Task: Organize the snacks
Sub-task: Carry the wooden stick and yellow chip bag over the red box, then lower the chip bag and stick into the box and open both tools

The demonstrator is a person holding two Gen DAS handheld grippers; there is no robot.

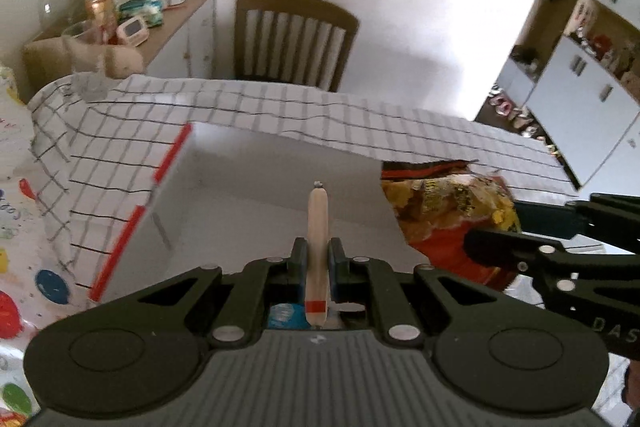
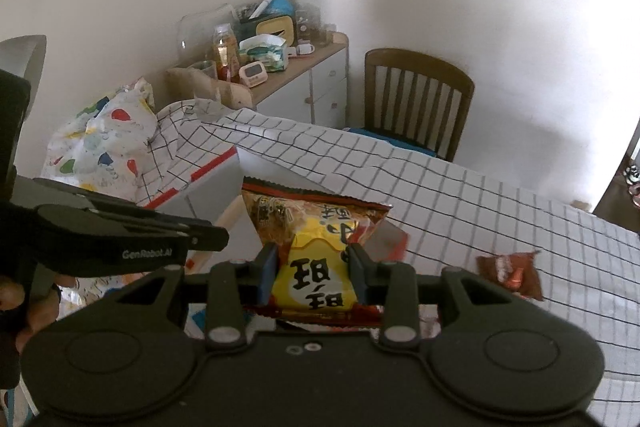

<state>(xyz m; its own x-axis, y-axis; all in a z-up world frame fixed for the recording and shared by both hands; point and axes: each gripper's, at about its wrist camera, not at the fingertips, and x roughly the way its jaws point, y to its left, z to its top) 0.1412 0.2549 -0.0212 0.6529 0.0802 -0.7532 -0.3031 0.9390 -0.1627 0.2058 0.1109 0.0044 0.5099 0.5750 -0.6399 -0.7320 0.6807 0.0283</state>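
My left gripper (image 1: 318,257) is shut on a pale sausage stick (image 1: 317,227) with a red band, held over the open white box (image 1: 248,223) with red edge strips. My right gripper (image 2: 312,267) is shut on a red and yellow snack bag (image 2: 312,247), held at the box's right side; the bag also shows in the left wrist view (image 1: 444,211). The white box shows in the right wrist view (image 2: 216,179), with the sausage stick (image 2: 232,215) poking over it. A small brown snack packet (image 2: 512,273) lies on the checked tablecloth (image 2: 500,211) to the right.
A wooden chair (image 1: 292,39) stands behind the table. A cabinet (image 2: 304,83) with bottles and clutter is at the back left. A balloon-print cloth bundle (image 2: 104,143) lies at the table's left. Kitchen cupboards (image 1: 592,75) are at the far right.
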